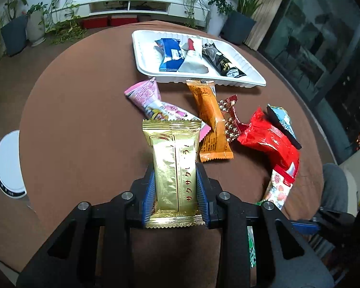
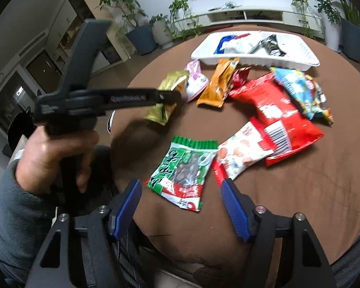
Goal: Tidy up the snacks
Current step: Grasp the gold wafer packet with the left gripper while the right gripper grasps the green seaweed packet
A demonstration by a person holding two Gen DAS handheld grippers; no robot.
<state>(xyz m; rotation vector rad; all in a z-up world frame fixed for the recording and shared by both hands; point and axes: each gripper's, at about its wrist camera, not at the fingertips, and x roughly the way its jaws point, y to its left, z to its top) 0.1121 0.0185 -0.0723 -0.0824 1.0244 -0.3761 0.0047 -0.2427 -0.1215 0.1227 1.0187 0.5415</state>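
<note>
Our left gripper point(image 1: 176, 192) squeezes the gold snack bar point(image 1: 174, 168) between its fingers, our right gripper point(image 2: 181, 206) hangs open over the green packet point(image 2: 182, 170), so we should keep squeezing until the bar is over the white tray point(image 1: 141, 55) ahead.

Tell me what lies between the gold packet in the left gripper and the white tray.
In the left wrist view, the pink packet and orange packet lie between the gold packet and the white tray, on the brown table.
</note>
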